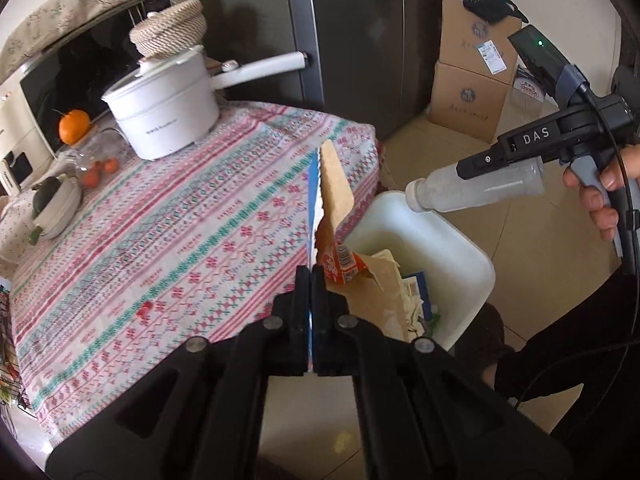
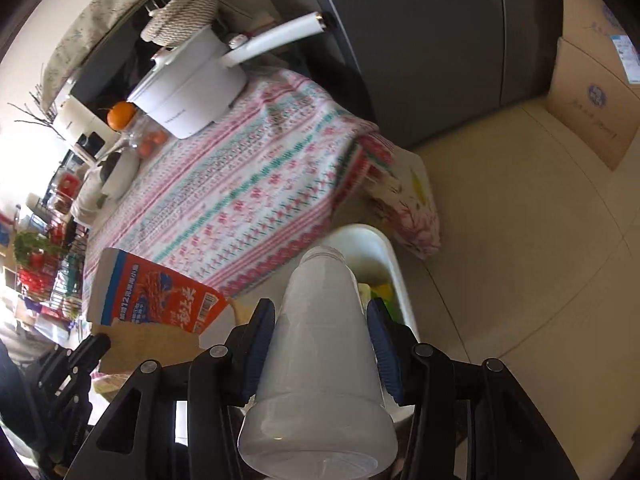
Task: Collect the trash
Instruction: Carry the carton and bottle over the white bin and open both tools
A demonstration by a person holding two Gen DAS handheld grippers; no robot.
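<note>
Fingers (image 2: 262, 344) pinch bottle (image 2: 320, 344), maybe capless

Trash bin (image 1: 460, 240) mouth half open; cardboard (image 1: 376, 300) fills the rest.

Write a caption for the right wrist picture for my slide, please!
Right gripper holds an empty plastic bottle over the white trash bin, beside a flattened snack box.
</note>
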